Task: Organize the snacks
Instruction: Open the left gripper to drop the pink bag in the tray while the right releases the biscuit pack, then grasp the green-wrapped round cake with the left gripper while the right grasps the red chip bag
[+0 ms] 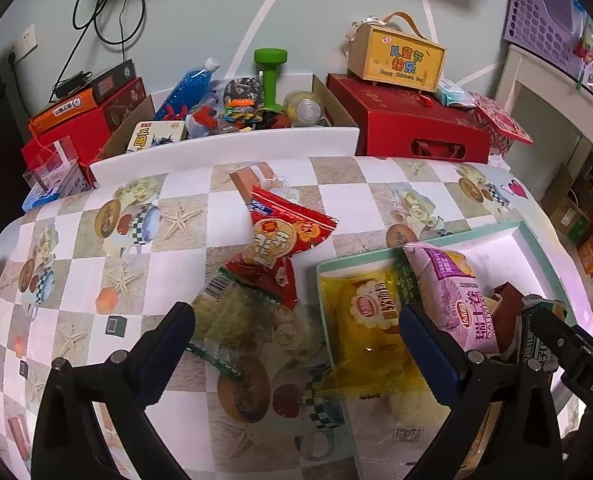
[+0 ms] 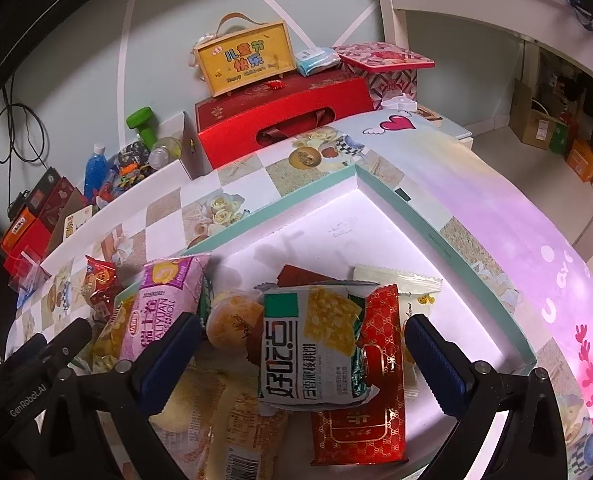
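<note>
Two snacks remain outside the tray (image 1: 376, 258); we find the clear-wrapped cake (image 1: 232, 312) just ahead of our left gripper (image 1: 296, 320), nearer than the right gripper (image 2: 302, 340), both spread empty.

We find a shallow mint-rimmed white box (image 2: 380, 188) holding most snacks. Inside it, a white-and-green packet (image 2: 308, 344) lies on top of a red gold-patterned packet (image 2: 380, 364), with a round golden pastry (image 2: 232, 320) just beside it. A pink packet (image 1: 452, 292) and a yellow packet (image 1: 368, 320) lean over the box's left wall. Outside that wall lie a red packet (image 1: 284, 232) and a clear crumbly one (image 1: 232, 312).
</note>
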